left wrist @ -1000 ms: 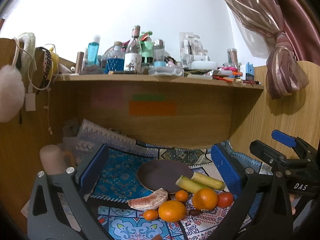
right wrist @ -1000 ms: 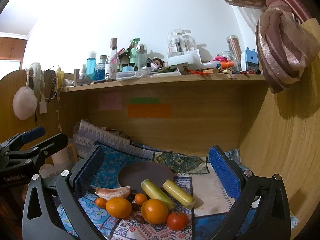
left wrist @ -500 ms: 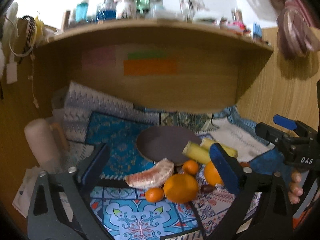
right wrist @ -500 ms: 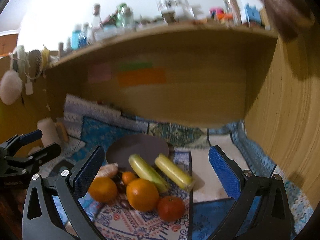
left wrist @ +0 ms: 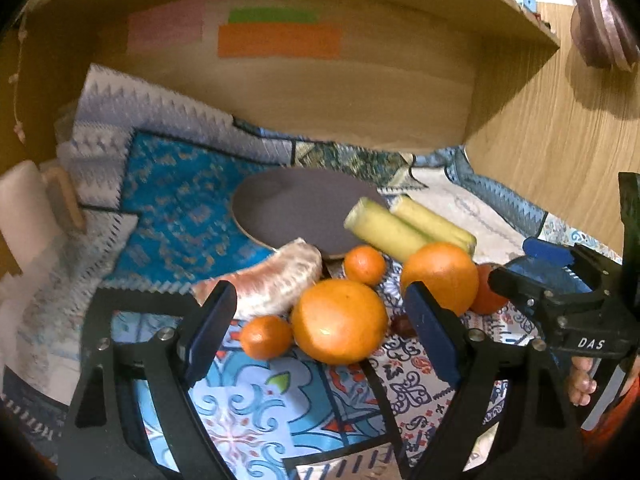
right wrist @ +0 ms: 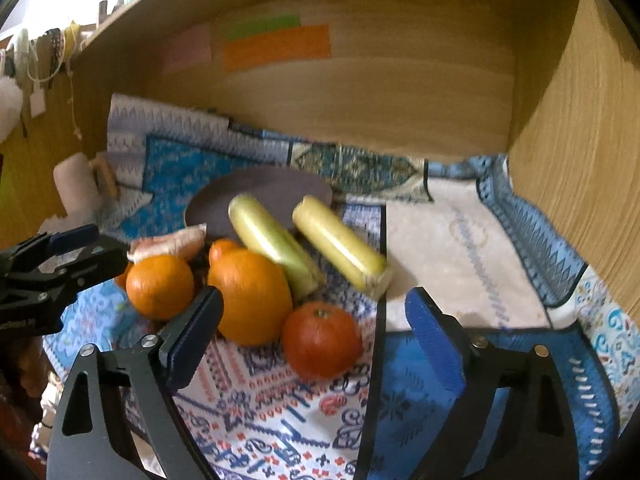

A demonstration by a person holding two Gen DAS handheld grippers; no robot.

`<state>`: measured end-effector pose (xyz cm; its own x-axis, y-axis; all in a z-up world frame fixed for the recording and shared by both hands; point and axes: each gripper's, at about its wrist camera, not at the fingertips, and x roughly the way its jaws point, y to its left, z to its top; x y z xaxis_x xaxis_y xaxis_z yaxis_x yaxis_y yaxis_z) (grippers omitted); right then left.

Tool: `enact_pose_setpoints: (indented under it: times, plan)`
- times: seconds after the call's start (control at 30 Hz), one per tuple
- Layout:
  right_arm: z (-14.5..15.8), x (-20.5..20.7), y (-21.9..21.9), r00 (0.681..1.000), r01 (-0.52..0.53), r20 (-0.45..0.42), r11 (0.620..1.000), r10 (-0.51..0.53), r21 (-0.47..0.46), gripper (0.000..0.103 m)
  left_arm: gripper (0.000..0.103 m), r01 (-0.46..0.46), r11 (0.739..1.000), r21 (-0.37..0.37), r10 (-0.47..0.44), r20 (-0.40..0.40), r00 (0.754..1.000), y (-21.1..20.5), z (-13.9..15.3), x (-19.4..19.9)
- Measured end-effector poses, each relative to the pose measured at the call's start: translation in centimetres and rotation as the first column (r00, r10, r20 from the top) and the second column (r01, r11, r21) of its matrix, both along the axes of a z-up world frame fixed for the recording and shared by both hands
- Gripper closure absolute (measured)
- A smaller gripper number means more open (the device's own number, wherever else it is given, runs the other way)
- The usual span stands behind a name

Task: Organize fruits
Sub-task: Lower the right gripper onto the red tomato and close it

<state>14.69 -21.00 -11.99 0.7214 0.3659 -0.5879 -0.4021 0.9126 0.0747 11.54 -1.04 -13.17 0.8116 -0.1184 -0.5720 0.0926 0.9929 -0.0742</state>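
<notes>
A wooden alcove under a shelf is seen, its floor covered by patterned blue cloths (left wrist: 180, 200) and its back wall marked with orange, green and pink paper strips (left wrist: 280, 40). A dark round plate (left wrist: 296, 208) is laid on the cloths well ahead of both grippers.

The left gripper (left wrist: 320, 320) is held with its jaws spread wide and nothing grasped. A large orange (left wrist: 340, 322) is framed between its blue pads, just ahead of the tips, with a small tangerine (left wrist: 266, 336) touching it on the left-pad side. A peeled pomelo segment (left wrist: 272, 284) is seen beyond the left pad, its far end at the plate's rim. Another small tangerine (left wrist: 364, 264) is placed further ahead, and a second large orange (left wrist: 440, 276) lies just past the right pad.

The right gripper (right wrist: 316, 312) is likewise spread and empty. A red tomato (right wrist: 322, 340) is seen between its pads, nearer the middle, touching the second large orange (right wrist: 252, 296), which is partly covered by the left pad. Two yellow-green cut stalks (right wrist: 276, 240) (right wrist: 340, 240) are laid side by side ahead of it, the leftward one reaching over the plate's edge. A pale cylinder (right wrist: 76, 188) is stood far off on the left-pad side.
</notes>
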Motion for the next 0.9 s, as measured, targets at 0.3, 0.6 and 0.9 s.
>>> enact_pose_setpoints:
  times: [0.3,0.6,0.9]
  plan:
    - [-1.6,0.9,-0.5,0.997,-0.009,-0.073,1.0,0.008,-0.01,0.028,0.025,0.016,1.0,0.025,-0.015,-0.055,0.998,-1.2,-1.5,1.8]
    - [-2.3,1.2,-0.8,0.993,-0.034,-0.111,0.999,0.033,-0.004,0.042,0.026,0.005,0.998,0.068,-0.001,-0.051,0.999,-1.8,-2.2,2.5]
    - [-3.0,1.7,-0.5,0.987,-0.054,-0.154,0.998,0.056,0.015,0.057,0.04,0.021,0.993,0.118,-0.015,-0.052,0.999,-2.7,-2.7,2.5]
